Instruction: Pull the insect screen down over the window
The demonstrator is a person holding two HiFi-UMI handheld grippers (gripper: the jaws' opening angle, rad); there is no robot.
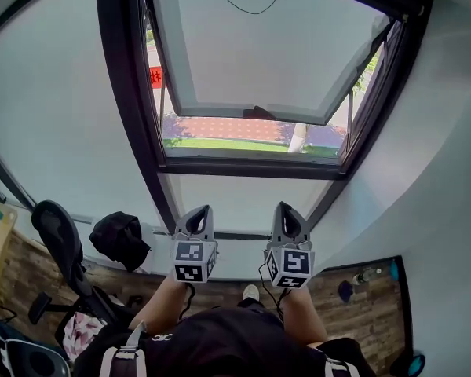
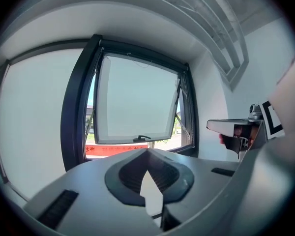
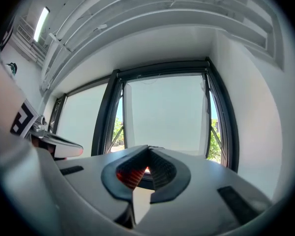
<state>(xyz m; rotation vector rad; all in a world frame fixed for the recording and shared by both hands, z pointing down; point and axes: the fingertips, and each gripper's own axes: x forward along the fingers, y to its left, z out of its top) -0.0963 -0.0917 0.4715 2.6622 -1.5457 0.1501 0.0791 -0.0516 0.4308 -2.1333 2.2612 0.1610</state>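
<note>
The left gripper (image 1: pixel 202 210) and the right gripper (image 1: pixel 286 208) are of grey plastic, each with 2 tapering jaws lined by dark ribbed pads (image 2: pixel 162 173). Each carries a cube (image 1: pixel 193 261) with black-and-white square markers. A thin black cable (image 1: pixel 190 295) hangs below. The person wears a black top (image 1: pixel 220 340) with grey straps (image 1: pixel 127 358).

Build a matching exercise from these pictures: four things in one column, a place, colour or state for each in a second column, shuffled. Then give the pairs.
Column one
1. window sash
2. left gripper
3. office chair
4. sign

Column two
A. red, outdoors
B. jaws shut, nothing between them
C. black, low at the left of the head view
D. swung open at its bottom edge

Pairs: 1-D, 2-B, 3-C, 4-A
</note>
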